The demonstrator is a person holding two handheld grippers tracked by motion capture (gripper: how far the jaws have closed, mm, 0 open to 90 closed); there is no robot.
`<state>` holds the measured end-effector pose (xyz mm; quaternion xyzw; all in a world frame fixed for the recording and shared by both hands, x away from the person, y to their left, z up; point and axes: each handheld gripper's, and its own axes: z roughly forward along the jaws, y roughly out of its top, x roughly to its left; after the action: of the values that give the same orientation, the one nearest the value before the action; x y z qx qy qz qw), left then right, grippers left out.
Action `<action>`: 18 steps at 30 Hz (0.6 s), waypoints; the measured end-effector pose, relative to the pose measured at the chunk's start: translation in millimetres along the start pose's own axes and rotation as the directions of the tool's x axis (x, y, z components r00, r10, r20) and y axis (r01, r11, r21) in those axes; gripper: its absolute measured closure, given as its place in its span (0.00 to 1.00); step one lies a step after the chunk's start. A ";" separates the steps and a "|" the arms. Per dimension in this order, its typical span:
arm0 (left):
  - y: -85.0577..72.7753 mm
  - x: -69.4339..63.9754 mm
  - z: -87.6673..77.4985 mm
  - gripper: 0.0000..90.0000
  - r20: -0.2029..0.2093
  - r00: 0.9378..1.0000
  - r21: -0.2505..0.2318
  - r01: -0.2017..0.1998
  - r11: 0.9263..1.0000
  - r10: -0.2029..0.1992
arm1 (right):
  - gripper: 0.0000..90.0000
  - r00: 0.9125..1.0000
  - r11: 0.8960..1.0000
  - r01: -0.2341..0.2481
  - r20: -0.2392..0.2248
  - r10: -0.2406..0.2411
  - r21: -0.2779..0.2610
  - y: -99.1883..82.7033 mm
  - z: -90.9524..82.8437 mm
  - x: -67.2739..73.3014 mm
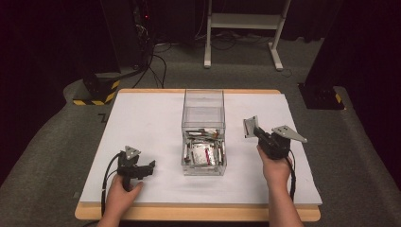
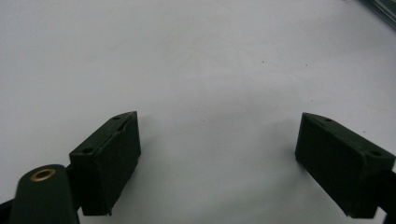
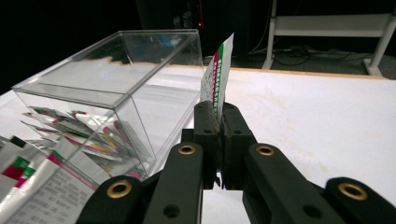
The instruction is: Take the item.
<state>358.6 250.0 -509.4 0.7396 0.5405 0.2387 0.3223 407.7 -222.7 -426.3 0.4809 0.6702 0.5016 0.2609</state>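
Note:
A clear plastic box [image 1: 203, 106] stands mid-table, and several flat sachets [image 1: 203, 151] lie in its near end. To the right of the box my right gripper [image 1: 257, 132] is shut on one sachet [image 1: 249, 126], held off the table. The right gripper view shows that sachet [image 3: 218, 70] standing up edge-on between the closed jaws, white with a red and green stripe, beside the box's [image 3: 116, 79] wall. My left gripper [image 1: 150, 165] rests on the table at the near left. Its jaws stand wide apart over bare white surface [image 2: 210, 93], with nothing between them.
The white table [image 1: 142, 118] has a wooden edge. A loose pile of sachets [image 3: 32, 186] lies in the lower left of the right gripper view. Beyond the table are a white desk frame [image 1: 246, 28], cables and dark stands with yellow-black bases [image 1: 97, 94].

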 end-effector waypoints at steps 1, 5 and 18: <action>0.0 0.0 0.0 0.16 0.000 1.000 0.000 0.001 1.000 -0.001 | 0.98 1.000 1.000 -0.001 0.002 0.001 0.002 -0.9 0.9 -0.8; 0.0 0.0 0.0 0.16 0.000 1.000 0.000 0.000 1.000 0.000 | 0.98 1.000 1.000 -0.002 0.013 0.002 0.016 -3.8 4.1 -3.4; 0.0 0.0 0.0 0.16 0.000 1.000 0.000 0.000 1.000 0.000 | 0.98 1.000 0.997 -0.010 0.028 0.008 0.072 -15.4 18.2 -9.4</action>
<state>358.7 250.0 -509.4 0.7395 0.5406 0.2387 0.3224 420.8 -224.0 -448.3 0.4999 0.6820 0.4716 0.2504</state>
